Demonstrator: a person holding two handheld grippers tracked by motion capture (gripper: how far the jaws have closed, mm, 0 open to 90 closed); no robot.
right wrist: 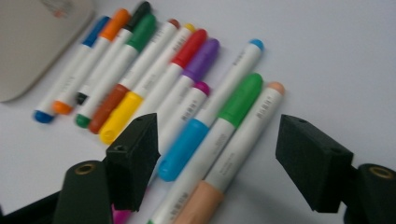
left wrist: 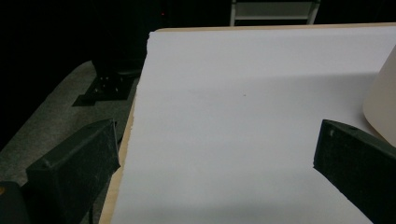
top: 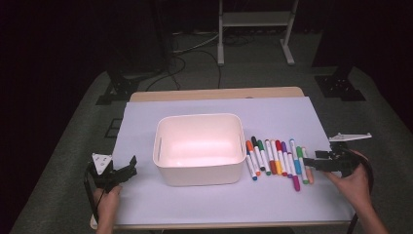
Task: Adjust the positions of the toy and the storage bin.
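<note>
A white plastic bin (top: 199, 146) stands in the middle of the white sheet (top: 272, 114), its inside bare. Several coloured markers (top: 277, 158) lie side by side just right of it. My right gripper (top: 311, 163) is open at the right end of that row. In the right gripper view its jaws (right wrist: 217, 140) straddle the peach marker (right wrist: 245, 135), a green-capped marker (right wrist: 236, 105) and a light blue one (right wrist: 187, 144), touching none of them. My left gripper (top: 127, 168) hovers open left of the bin. Between its jaws (left wrist: 217, 140) is just white sheet, with the bin's wall (left wrist: 383, 102) at the right.
The wooden table edge (top: 214, 93) shows beyond the sheet at the back. Dark floor, stand feet (top: 341, 87) and a white frame (top: 255, 34) lie behind the table. Open sheet lies in front of and behind the bin.
</note>
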